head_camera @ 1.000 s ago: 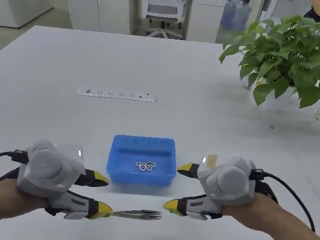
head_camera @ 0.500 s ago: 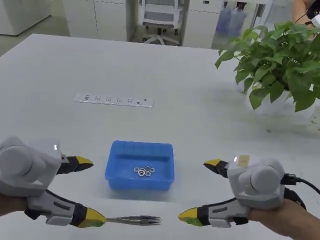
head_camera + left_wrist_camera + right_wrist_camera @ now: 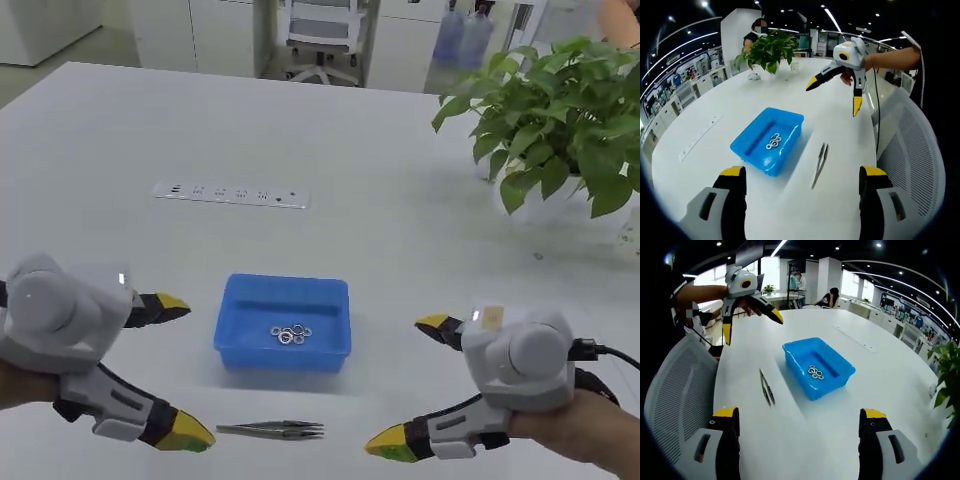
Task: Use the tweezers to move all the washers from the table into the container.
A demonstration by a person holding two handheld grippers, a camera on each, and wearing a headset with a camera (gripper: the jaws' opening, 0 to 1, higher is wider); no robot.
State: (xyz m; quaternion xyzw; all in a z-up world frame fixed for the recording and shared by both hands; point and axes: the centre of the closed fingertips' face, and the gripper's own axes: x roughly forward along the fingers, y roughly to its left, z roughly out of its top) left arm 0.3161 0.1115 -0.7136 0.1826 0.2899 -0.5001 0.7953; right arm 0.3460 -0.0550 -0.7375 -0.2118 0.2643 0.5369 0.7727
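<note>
Both tools are released. We hold the left tool [image 3: 195, 372] at the near-left of the white worktop [image 3: 350, 150], its yellow-tipped jaws spread wide w/ nothing between them. The right tool [image 3: 400, 385] sits at the near-right, jaws equally wide apart & empty.

Between them stands the blue rectangular plastic container [image 3: 283, 284], upright, apart from both tools. The small silver metal ring washers [image 3: 290, 332] lie bunched in one cluster on its floor, approx. mid-tray; we can't count them exactly.

The slim silver metal tweezers [image 3: 270, 430] lie flat on the worktop just in front of the container's near wall. Neither tool touches them.

In the left gripper view the tweezers [image 3: 820, 162] run lengthwise betw. our own jaws, w/ the container [image 3: 785, 150] to their left and the right tool [image 3: 833, 100] raised beyond. In the right gripper view the tweezers [image 3: 766, 387] lie left of the container [image 3: 799, 375], w/ the left tool [image 3: 752, 331] up behind.

Farther back, a white power strip [image 3: 230, 192] lies flat on the worktop. A leafy green potted plant [image 3: 560, 120] stands at the far right.
</note>
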